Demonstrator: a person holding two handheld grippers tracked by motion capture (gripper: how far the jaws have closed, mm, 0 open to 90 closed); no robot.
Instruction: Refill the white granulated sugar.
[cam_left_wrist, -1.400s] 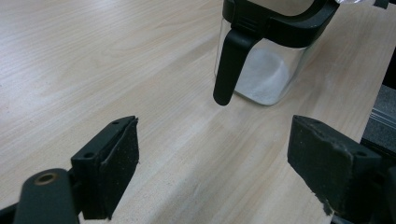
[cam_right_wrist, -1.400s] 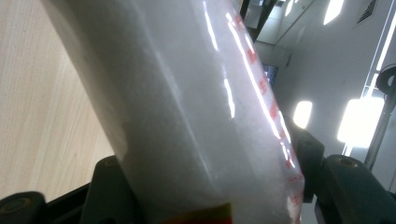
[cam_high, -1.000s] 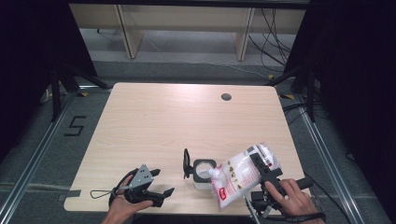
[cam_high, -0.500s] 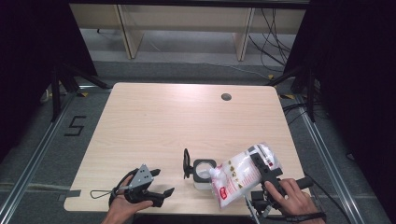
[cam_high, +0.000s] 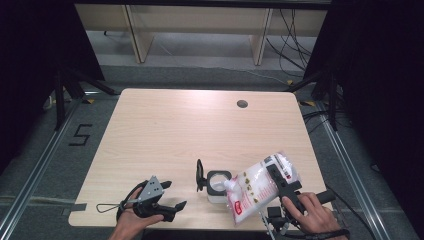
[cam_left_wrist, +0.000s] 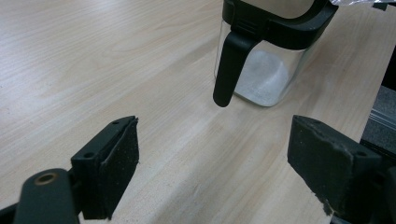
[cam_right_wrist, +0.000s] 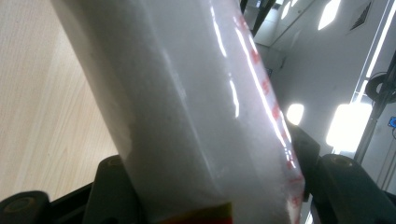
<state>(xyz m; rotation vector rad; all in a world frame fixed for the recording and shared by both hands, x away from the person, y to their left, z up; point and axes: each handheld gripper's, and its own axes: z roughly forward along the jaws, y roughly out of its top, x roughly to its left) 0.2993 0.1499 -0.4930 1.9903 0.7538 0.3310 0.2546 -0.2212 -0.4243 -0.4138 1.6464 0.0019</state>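
- Currently, a clear bag of white granules (cam_high: 260, 187) with red print is pinched between the jaws of the right gripper (cam_high: 278, 181) and is held tilted, its spout end lowered over the open mouth of a small clear container (cam_high: 218, 182).
- Seen from the right gripper view, the bag (cam_right_wrist: 187, 116) is pressed on both sides by the black jaws, which rise at either flank of it.
- The container, with a black rim and an upright black lid, is set on the wooden table (cam_high: 175, 130) just beyond the bag's lowered end; a layer of white granules is seen at its bottom in the left gripper view (cam_left_wrist: 266, 70).
- The right gripper is gripped by a hand (cam_high: 307, 212) at the near table edge.
- The left gripper (cam_high: 167, 197) is held spread, with nothing between its jaws; the container stands ahead of it and slightly to one side, near but not touched.
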